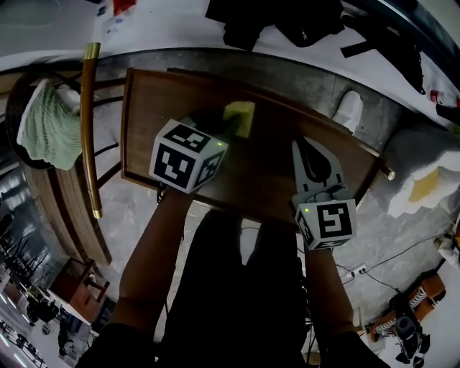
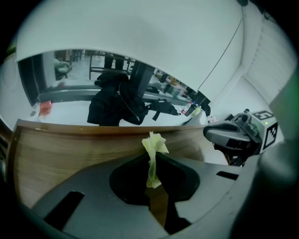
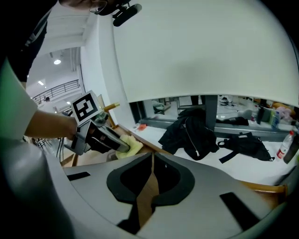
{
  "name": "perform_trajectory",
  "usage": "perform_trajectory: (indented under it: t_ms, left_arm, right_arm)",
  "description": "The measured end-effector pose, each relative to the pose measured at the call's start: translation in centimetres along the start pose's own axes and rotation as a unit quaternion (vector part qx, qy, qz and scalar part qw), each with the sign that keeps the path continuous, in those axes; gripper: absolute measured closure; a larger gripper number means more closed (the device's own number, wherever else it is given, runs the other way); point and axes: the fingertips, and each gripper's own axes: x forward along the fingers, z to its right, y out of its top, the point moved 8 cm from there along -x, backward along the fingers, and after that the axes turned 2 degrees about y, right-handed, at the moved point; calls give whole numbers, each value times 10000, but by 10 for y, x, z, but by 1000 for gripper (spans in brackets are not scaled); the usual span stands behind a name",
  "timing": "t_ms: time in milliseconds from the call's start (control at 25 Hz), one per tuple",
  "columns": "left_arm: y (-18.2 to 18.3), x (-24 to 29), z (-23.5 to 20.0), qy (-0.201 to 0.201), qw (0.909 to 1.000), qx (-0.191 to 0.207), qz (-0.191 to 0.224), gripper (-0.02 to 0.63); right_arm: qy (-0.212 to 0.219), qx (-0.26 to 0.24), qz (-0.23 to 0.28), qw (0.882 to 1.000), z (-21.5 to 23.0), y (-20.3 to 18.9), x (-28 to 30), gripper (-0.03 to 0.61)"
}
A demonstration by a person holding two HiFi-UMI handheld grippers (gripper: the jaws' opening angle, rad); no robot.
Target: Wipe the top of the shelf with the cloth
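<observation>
A yellow-green cloth [image 1: 240, 117] lies on the brown wooden shelf top [image 1: 273, 169], near its far edge. My left gripper [image 1: 219, 133] is shut on the cloth [image 2: 153, 156], whose folded edge sticks up between the jaws. From the right gripper view the cloth [image 3: 130, 146] shows pinched at the left gripper's tip. My right gripper [image 1: 310, 153] rests over the right part of the shelf top, jaws closed together with nothing between them [image 3: 150, 164].
Black clothing [image 1: 284, 20] and a black strap lie on the white ledge beyond the shelf. A green knitted cloth [image 1: 49, 123] hangs on a chair at left, beside a brass-coloured pole [image 1: 88, 126]. Cables and a power strip [image 1: 351, 272] lie on the floor at right.
</observation>
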Motion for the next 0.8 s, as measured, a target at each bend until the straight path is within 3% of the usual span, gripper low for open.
perform_trajectory:
  t_ms: [480,800]
  left_arm:
    - [-11,-61,-102,810,9965,-175,96,577]
    - [-14,-83,-136,1527,9876,-367,61,577]
  right_arm:
    - [197,-105,-83,9997,-37,12,43,552]
    - [263,-133,-169,9994,-44,6,47,552]
